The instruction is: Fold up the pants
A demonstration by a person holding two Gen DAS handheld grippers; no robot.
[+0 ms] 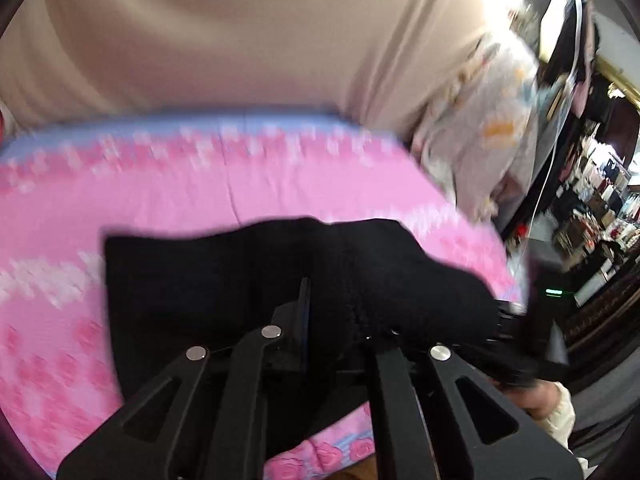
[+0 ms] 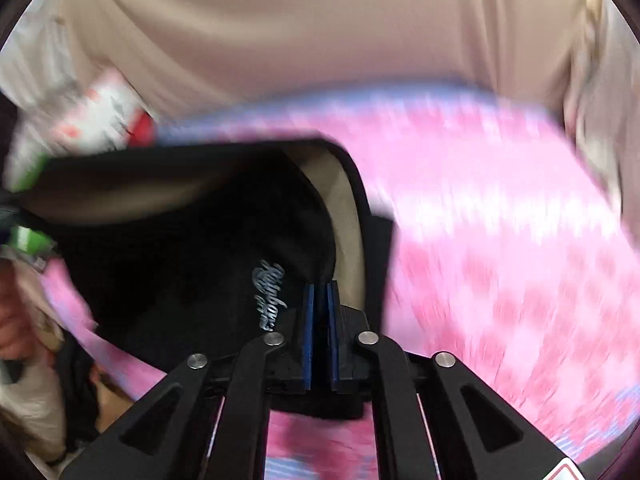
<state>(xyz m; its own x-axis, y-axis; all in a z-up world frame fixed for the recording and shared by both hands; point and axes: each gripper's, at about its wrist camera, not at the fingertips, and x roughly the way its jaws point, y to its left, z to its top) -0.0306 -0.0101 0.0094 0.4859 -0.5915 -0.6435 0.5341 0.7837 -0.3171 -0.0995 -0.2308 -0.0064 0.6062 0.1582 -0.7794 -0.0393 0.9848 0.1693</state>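
Black pants (image 1: 224, 280) hang over a pink flowered bed (image 1: 160, 200). My left gripper (image 1: 308, 292) is shut on the pants' edge; cloth drapes over its right finger and hides it. In the right wrist view, my right gripper (image 2: 320, 292) is shut on the pants (image 2: 180, 260) near a silver script logo (image 2: 268, 296), with black cloth between its blue pads (image 2: 307, 320). The pants' tan lining (image 2: 344, 220) shows where the waistband opens. Both views are motion-blurred.
A beige curtain (image 1: 240, 40) hangs behind the bed. Patterned bedding (image 1: 488, 132) is piled at the bed's right, with cluttered shelves (image 1: 592, 208) beyond. A white-and-red package (image 2: 92, 116) lies at the bed's far left. The person's hand (image 2: 16, 320) shows at left.
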